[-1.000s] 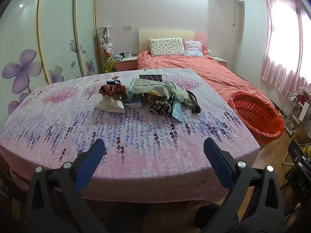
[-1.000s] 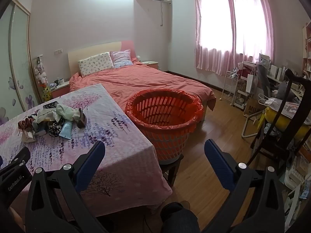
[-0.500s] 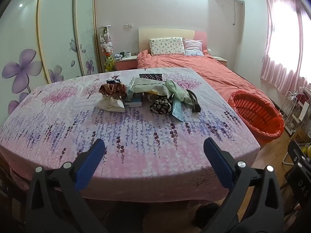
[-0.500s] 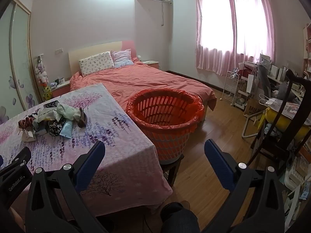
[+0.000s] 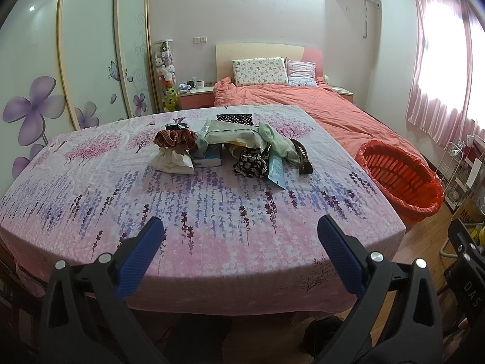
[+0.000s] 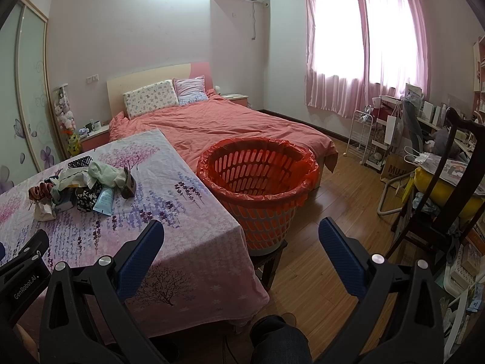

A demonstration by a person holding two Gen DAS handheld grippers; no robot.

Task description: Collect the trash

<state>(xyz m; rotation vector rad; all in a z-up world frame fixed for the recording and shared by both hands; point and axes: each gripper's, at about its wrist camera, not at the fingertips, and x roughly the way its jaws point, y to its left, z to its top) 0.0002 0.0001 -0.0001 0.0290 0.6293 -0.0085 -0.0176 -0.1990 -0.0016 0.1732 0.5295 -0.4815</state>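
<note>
From the left wrist view, the left gripper (image 5: 239,236) hangs over the near edge of the table (image 5: 212,212), its blue fingers spread wide apart and holding nothing, pointed at the trash pile (image 5: 233,148) that sits toward the far side of the flowered cloth, well apart from the tool. The pile mixes a crumpled white paper bag (image 5: 172,160), a brown plaid scrunchie (image 5: 174,138), pale green plastic wrapping (image 5: 272,139), a light blue tube (image 5: 276,170) and a dark hair claw (image 5: 303,157); the heap likely calls for piece-by-piece picking. The orange basket (image 5: 400,179) waits off the table's right edge. In the right wrist view, the right gripper (image 6: 241,236) is likewise spread and empty, aimed between the table's right corner and the red-lined basket, which stands on a low stool just beside the table, probably so trash can drop straight in. Collecting appears not yet begun.
</note>
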